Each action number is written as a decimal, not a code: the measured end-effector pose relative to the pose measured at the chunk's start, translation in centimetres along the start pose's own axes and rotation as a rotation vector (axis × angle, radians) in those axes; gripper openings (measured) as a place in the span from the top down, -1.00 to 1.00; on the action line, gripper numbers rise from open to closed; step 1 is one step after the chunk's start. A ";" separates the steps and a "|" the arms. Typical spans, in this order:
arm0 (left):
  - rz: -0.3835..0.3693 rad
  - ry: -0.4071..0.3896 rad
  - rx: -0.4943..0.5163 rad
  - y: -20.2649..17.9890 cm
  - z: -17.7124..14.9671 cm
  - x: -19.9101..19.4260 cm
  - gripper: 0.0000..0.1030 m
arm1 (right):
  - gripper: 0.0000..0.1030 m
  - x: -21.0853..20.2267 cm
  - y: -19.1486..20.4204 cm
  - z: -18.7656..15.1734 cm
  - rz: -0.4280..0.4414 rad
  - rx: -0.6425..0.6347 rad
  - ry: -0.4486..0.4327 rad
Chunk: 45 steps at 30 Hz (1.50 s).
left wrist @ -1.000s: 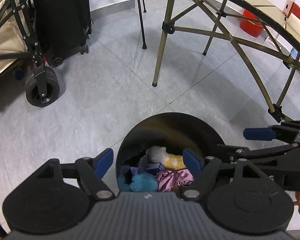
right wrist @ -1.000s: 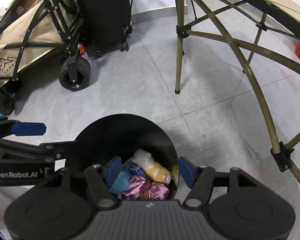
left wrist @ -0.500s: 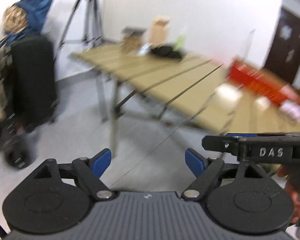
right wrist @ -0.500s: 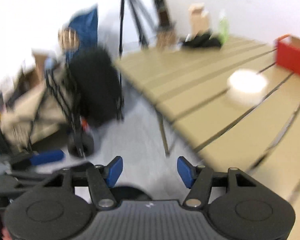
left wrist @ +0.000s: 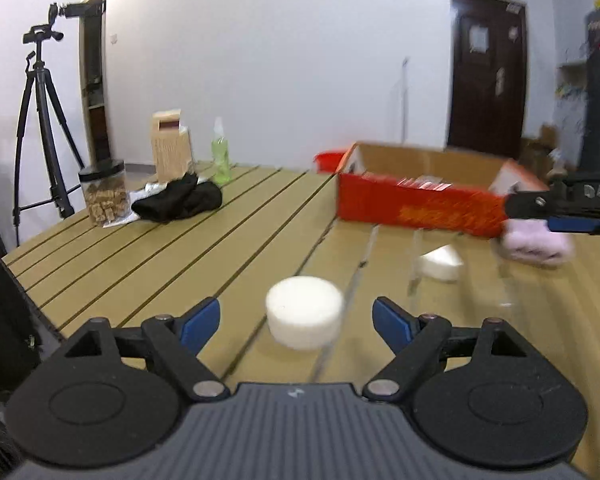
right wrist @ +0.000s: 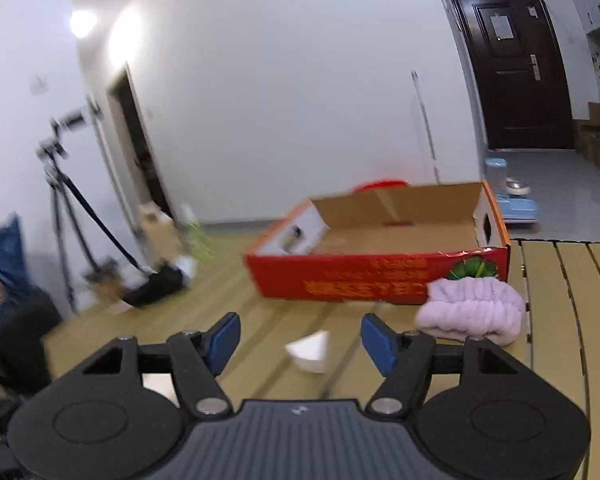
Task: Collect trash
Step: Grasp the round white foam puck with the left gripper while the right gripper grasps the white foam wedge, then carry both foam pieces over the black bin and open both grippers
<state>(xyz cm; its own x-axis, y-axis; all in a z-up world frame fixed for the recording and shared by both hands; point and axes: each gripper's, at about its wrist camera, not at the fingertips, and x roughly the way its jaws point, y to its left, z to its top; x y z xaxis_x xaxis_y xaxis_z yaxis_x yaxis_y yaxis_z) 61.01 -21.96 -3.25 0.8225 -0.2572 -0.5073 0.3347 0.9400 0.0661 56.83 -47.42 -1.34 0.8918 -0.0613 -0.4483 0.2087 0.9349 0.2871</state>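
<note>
Far left, a jar (left wrist: 104, 192) and black cloth (left wrist: 178, 203) sit on the table (left wrist: 148, 264). The left gripper (left wrist: 296, 322) gapes wide before the white puck (left wrist: 304, 311); the right gripper (right wrist: 300, 338), equally wide, faces the white wedge (right wrist: 311, 350), with a pink cloth (right wrist: 470, 314) against the red box (right wrist: 380, 276).

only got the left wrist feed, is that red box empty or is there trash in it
Observer: The right wrist view looks down into the red box; the part of its cardboard floor that shows is bare.
Operator: what's the pink blur by its corner
Observer: A fluffy pink cloth, lying on the table against the box's front wall.
Operator: is the right gripper holding anything
Observer: No. The right gripper is open and empty, with the white wedge on the table ahead, between its fingers in that view.
</note>
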 end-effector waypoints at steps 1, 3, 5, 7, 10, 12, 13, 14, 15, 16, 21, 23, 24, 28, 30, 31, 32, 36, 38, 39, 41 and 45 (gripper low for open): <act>0.013 0.021 -0.008 -0.1 0.3 1.6 -0.65 | -0.31 1.9 0.0 0.2 -0.005 -0.013 0.039; 0.023 0.068 -0.033 0.4 0.7 4.0 -0.66 | -0.30 5.4 -0.4 0.3 0.004 -0.010 0.115; 0.003 0.104 -0.046 0.4 0.9 5.7 -0.73 | -0.25 8.8 -0.5 0.4 -0.003 -0.001 0.164; 0.015 0.165 -0.067 0.5 0.8 7.4 -0.73 | -0.25 11.8 -0.1 0.3 -0.042 -0.040 0.219; 0.031 0.167 -0.077 0.8 0.5 8.4 -0.08 | 0.05 14.4 0.8 -0.7 -0.050 -0.080 0.292; 0.020 0.164 -0.068 0.9 0.5 8.4 -0.09 | 0.33 14.7 1.1 -1.3 -0.073 -0.105 0.278; 0.016 0.165 -0.067 0.9 0.5 8.4 -0.08 | 0.37 14.6 1.0 -1.2 -0.063 -0.090 0.276; 0.014 0.167 -0.066 1.0 0.6 8.5 -0.07 | 0.43 14.7 1.0 -1.1 -0.065 -0.080 0.273; 0.012 0.169 -0.069 1.0 0.6 8.5 -0.07 | 0.46 14.8 1.0 -1.1 -0.071 -0.083 0.270; 0.010 0.172 -0.074 1.1 0.7 8.5 -0.06 | 0.47 14.8 1.0 -1.1 -0.073 -0.084 0.269; -0.003 0.169 -0.086 1.1 1.2 7.7 -0.05 | 0.51 14.7 1.2 -1.0 -0.090 -0.089 0.252; -0.010 0.155 -0.082 1.2 1.6 6.8 -0.05 | 0.51 13.7 0.9 -0.7 -0.083 -0.090 0.237; -0.018 0.151 -0.082 1.2 1.8 6.2 -0.05 | 0.51 13.0 0.9 -0.5 -0.071 -0.088 0.226; -0.015 0.112 -0.075 1.5 2.9 3.2 -0.05 | 0.51 10.2 1.4 0.6 -0.043 -0.089 0.190; -0.017 0.086 -0.078 1.7 3.5 1.4 -0.05 | 0.51 8.6 2.1 1.2 -0.026 -0.093 0.169; -0.011 0.070 -0.078 1.8 3.8 0.4 -0.05 | 0.51 7.8 2.6 1.4 -0.021 -0.099 0.159; -0.004 0.053 -0.076 2.0 4.1 -0.5 -0.05 | 0.51 6.8 3.1 1.6 -0.012 -0.106 0.148; 0.017 -0.005 -0.077 3.3 5.0 -5.0 -0.05 | 0.50 3.4 6.1 2.8 0.042 -0.138 0.107; 0.034 -0.033 -0.084 4.6 5.1 -7.6 -0.06 | 0.50 1.8 8.1 3.0 0.084 -0.165 0.093; 0.045 -0.043 -0.087 5.2 5.0 -8.7 -0.06 | 0.50 1.2 9.1 2.9 0.110 -0.175 0.093; 0.076 -0.051 -0.098 7.0 4.5 -10.8 -0.06 | 0.50 0.1 11.7 2.5 0.175 -0.199 0.096; 0.161 -0.025 -0.142 11.4 2.1 -13.8 -0.07 | 0.49 -1.1 17.6 -0.1 0.314 -0.244 0.146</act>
<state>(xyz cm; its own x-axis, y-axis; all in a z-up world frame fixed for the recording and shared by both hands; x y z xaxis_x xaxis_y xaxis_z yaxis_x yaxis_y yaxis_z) 54.41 -8.14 6.35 0.8719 -0.1046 -0.4784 0.1311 0.9911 0.0222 59.52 -30.87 4.13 0.8268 0.2738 -0.4913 -0.1811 0.9566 0.2284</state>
